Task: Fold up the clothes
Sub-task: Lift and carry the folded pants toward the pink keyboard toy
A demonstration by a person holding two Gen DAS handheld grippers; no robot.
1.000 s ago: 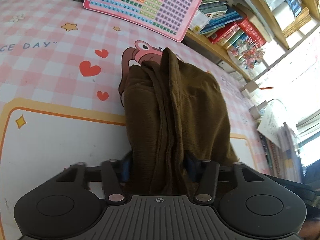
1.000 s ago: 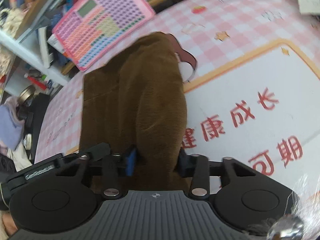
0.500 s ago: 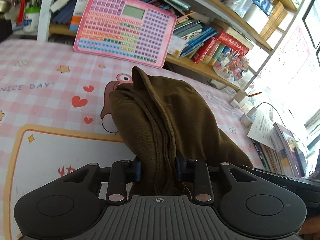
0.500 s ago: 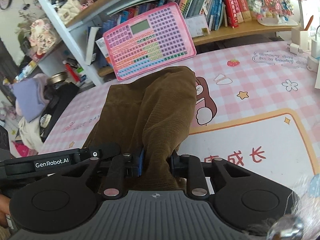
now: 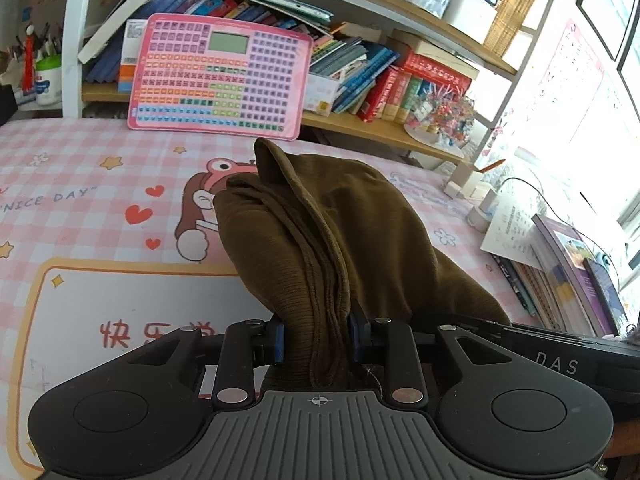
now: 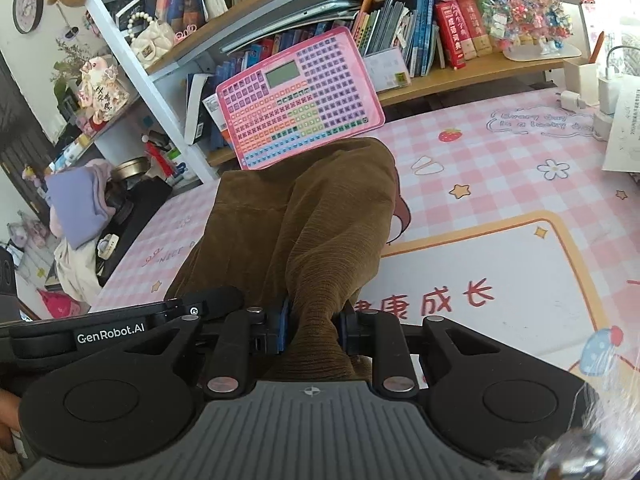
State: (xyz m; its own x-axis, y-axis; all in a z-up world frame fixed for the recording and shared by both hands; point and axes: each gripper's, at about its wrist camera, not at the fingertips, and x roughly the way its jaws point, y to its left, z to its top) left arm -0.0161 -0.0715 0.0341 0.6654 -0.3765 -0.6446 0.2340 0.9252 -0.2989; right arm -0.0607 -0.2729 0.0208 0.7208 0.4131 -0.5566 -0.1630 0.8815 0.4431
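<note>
1. Brown corduroy garment [image 5: 352, 216]: it lies bunched along the middle of the worktop [image 5: 80, 168], over the cartoon print of the pink checked mat. Its near end is raised off the surface; its far end rests just short of the pink keypad toy [image 5: 220, 76], which leans against the bookshelf [image 5: 400, 32].
2. Left gripper [image 5: 316, 340]: its fingers [image 5: 276, 340] are clenched on a thick gathered bundle of the garment's edge. The blue pads press the fabric from both sides. Compared with a second earlier, the gap is narrower and the fabric is compressed between the pads, not loosely framed by them.
3. Change of view, left: a second earlier the camera looked down mainly at the mat. It now takes in the shelf and books as well. The gripper has come up and back with the cloth in tow.
4. Right gripper [image 6: 314, 328]: its fingers [image 6: 280, 328] are clamped on a narrower neck of the same garment [image 6: 320, 208]. This gap has also tightened over the last second, and the view has likewise tilted up toward the shelf.
5. Meaning for the task: both grasps appear secure, and the near edge is lifted by two points side by side. Judged from this, the step in hand is carrying that edge over the rest of the garment to make a fold.
6. Risk: the left bundle holds several layers, so one layer may slip out during the carry.
</note>
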